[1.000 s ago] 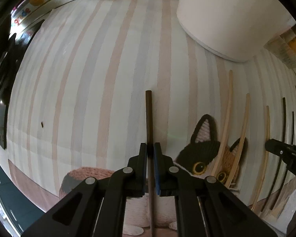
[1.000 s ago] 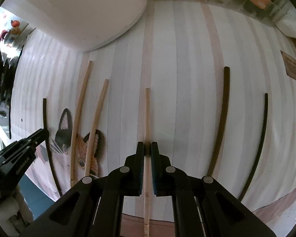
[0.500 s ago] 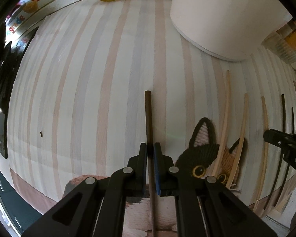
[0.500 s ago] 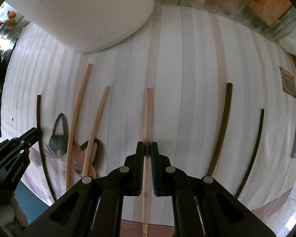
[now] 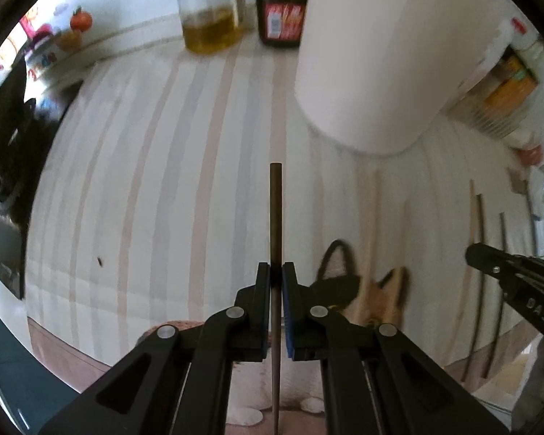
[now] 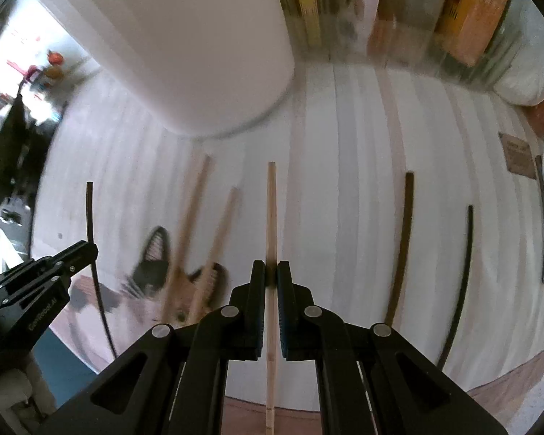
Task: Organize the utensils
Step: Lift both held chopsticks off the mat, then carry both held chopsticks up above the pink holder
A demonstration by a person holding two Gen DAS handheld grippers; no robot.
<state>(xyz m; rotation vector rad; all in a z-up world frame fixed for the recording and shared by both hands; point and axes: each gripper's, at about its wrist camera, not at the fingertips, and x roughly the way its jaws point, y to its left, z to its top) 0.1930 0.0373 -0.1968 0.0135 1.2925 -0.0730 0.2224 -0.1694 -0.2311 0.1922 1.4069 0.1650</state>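
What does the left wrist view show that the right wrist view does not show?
Only the left wrist view shows the oil jar and the dark sauce bottle behind the mat.

Only the right wrist view shows the orange box at the back.

Both views show the white container, the cat picture on the striped mat, the left gripper shut on a dark chopstick and the right gripper shut on a light chopstick.

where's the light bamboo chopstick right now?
The light bamboo chopstick is clamped in the right gripper, centre of the right wrist view, above the striped cloth, between the two pale chopsticks on its left and the dark brown chopstick on its right.
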